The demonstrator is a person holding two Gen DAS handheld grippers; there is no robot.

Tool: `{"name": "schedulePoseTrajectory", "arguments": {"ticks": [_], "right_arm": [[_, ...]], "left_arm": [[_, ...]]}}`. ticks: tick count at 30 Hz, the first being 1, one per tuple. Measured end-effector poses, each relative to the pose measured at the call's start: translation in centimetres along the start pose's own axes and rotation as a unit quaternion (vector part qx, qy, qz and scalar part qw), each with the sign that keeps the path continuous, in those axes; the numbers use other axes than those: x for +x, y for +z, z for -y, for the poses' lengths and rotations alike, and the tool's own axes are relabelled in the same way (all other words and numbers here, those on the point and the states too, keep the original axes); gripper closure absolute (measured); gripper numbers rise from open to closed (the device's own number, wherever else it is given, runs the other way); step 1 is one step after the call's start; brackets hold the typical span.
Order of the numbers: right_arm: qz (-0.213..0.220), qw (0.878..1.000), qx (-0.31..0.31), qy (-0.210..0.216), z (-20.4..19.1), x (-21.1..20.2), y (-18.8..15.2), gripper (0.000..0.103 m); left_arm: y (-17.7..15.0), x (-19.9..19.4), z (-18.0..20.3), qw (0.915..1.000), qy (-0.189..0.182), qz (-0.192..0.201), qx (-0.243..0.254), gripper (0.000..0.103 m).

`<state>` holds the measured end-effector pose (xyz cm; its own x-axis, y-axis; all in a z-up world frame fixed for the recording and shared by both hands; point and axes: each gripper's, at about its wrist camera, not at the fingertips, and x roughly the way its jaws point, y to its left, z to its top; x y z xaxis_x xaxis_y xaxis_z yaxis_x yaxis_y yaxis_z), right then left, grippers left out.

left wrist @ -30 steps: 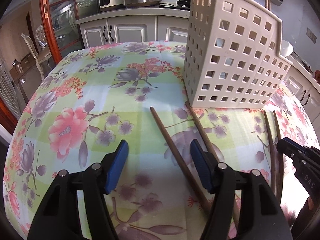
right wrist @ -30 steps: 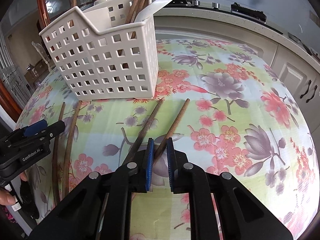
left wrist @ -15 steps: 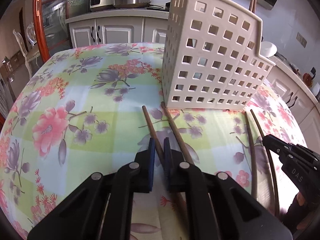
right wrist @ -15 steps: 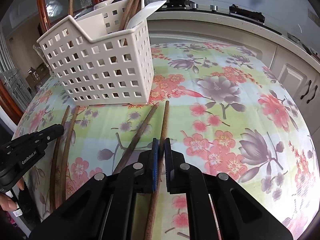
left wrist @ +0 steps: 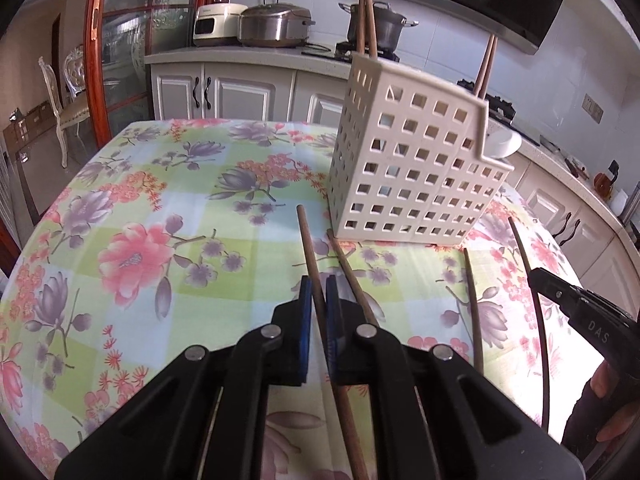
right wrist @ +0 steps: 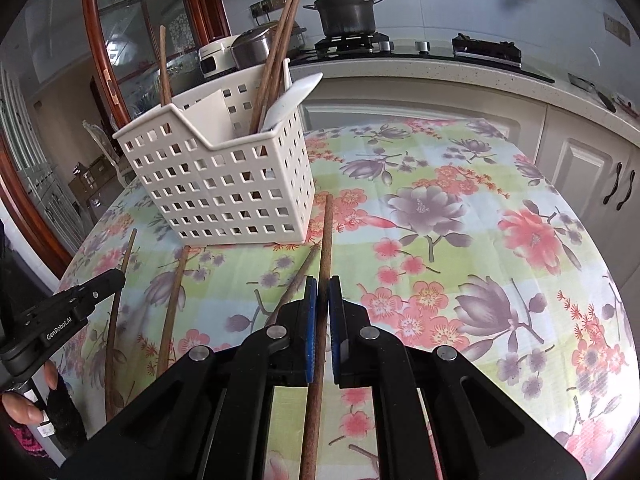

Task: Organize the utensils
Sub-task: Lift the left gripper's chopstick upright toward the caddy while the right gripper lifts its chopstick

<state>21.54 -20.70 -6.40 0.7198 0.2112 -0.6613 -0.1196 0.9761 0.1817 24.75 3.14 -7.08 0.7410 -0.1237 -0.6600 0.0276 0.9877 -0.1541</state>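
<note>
Our left gripper (left wrist: 319,300) pinches one chopstick (left wrist: 309,248) mid-shaft, and our right gripper (right wrist: 322,304) pinches another chopstick (right wrist: 326,240), each gripped along its length so it can be tipped upright into the basket (right wrist: 224,188) just ahead on the surface (right wrist: 460,208). A second ago the left gripper was spread; both chopsticks have since lifted.

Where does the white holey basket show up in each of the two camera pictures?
Left wrist: white basket right of centre, upper half.
Right wrist: white basket left of centre, chopsticks and a white spoon sticking out.
Shared landmark: the steel pot on the stove behind.
</note>
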Motion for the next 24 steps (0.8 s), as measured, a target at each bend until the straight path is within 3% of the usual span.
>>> {"name": "schedulePoseTrajectory", "arguments": {"ticks": [12, 24], "right_arm": [[0.082, 0.996, -0.017, 0.016, -0.6, -5.4, 0.9, 0.097], [0.143, 0.989, -0.043, 0.026, -1.5, -10.1, 0.7, 0.097]], "left_arm": [[0.4, -6.4, 1.1, 0.9961, 0.014, 0.086, 0.012, 0.096], [0.5, -9.9, 1.6, 0.9912, 0.022, 0.129, 0.020, 0.097]]}}
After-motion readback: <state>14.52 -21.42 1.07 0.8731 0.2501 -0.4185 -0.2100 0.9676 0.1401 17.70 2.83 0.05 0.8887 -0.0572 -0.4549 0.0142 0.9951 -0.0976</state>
